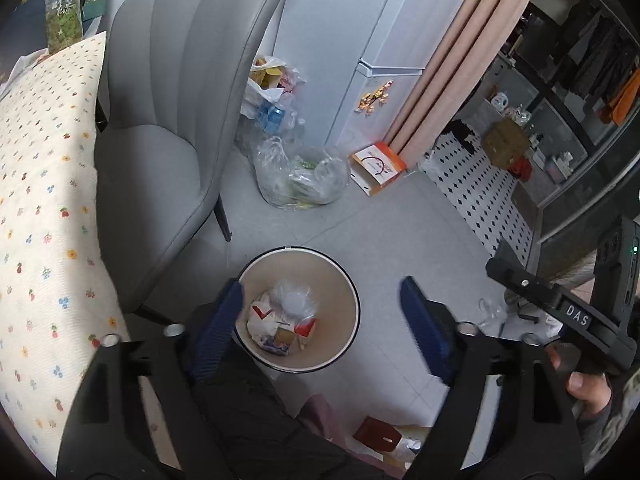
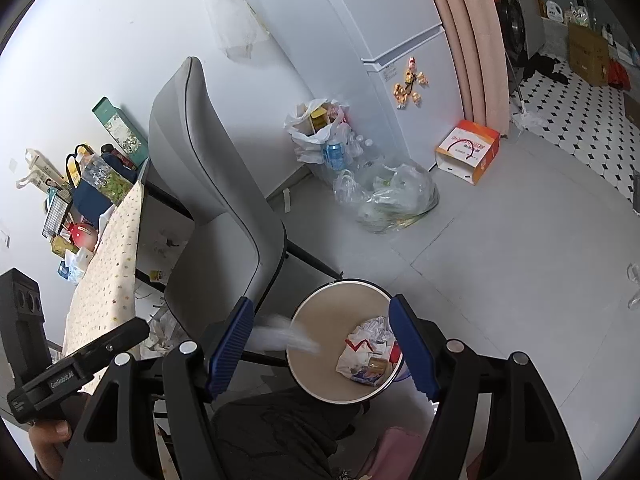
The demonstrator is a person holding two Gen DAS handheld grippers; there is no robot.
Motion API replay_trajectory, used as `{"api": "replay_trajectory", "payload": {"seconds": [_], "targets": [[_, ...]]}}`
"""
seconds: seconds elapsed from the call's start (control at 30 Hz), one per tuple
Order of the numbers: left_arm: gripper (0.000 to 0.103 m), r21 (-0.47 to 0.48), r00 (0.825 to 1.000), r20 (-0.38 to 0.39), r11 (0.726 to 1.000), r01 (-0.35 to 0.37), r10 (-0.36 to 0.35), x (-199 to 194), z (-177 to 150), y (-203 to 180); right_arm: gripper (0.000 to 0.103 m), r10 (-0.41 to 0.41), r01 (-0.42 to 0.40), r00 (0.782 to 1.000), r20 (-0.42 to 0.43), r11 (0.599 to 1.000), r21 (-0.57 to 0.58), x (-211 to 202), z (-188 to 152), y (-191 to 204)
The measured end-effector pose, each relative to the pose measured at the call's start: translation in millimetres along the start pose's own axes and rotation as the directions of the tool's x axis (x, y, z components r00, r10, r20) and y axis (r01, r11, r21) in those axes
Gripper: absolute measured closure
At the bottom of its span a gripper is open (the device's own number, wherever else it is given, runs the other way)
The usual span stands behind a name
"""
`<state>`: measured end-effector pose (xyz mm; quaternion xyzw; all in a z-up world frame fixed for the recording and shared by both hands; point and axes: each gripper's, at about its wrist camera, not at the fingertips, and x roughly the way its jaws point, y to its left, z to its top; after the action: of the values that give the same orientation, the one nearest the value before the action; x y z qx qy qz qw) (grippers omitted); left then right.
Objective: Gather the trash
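Observation:
A round beige trash bin [image 1: 344,280] stands on the grey floor beside the chair, with crumpled wrappers and cartons [image 1: 280,324] inside; it also shows in the right wrist view [image 2: 320,316]. My left gripper [image 1: 322,320] is open and empty above the bin. My right gripper [image 2: 320,344] is open above the bin's near rim. A blurred white piece of trash [image 2: 286,336] is in the air between its fingers, falling toward the bin. A clear plastic piece [image 1: 294,300] lies on top of the bin's contents.
A grey chair [image 1: 160,128] stands left of the bin, beside a table with a flowered cloth [image 1: 44,200]. Clear plastic bags of rubbish [image 1: 304,176] and an orange box [image 1: 378,168] lie by the white fridge [image 2: 380,40]. More scraps [image 1: 384,436] lie on the floor near me.

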<state>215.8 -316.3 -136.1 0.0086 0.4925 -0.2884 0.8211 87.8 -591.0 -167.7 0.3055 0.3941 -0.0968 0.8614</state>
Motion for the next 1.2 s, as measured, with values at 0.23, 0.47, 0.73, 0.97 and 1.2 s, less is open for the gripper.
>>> {"api": "replay_trajectory", "payload": {"seconds": [0.23, 0.47, 0.73, 0.97, 1.2], "targets": [[0.006, -0.047, 0.993, 0.106, 0.998, -0.048, 0.053, -48.8, -8.4, 33.6, 0.023, -0.011, 0.012, 1.0, 0.008, 0.999, -0.045, -5.5, -3.0, 24.8], [0.006, -0.051, 0.982, 0.162, 0.994, -0.093, 0.1, -83.9, -10.2, 64.9, 0.014, 0.014, -0.014, 1.0, 0.001, 0.996, -0.089, -3.1, -6.8, 69.1], [0.006, -0.103, 0.971, 0.202, 0.989, -0.11, 0.129, -116.1, -11.4, 95.8, 0.008, 0.04, -0.034, 0.998, 0.042, 0.992, -0.122, -27.2, 3.3, 109.3], [0.006, -0.091, 0.959, 0.23, 0.985, -0.147, 0.165, -148.3, -18.6, 104.3, 0.008, 0.018, -0.01, 0.999, 0.039, 0.982, -0.191, -47.7, 1.7, 138.1], [0.006, -0.118, 0.942, 0.25, 0.973, -0.2, 0.224, -188.1, -34.8, 112.7, 0.008, -0.012, 0.035, 0.996, 0.086, 0.961, -0.274, -71.0, -5.8, 170.1]]}}
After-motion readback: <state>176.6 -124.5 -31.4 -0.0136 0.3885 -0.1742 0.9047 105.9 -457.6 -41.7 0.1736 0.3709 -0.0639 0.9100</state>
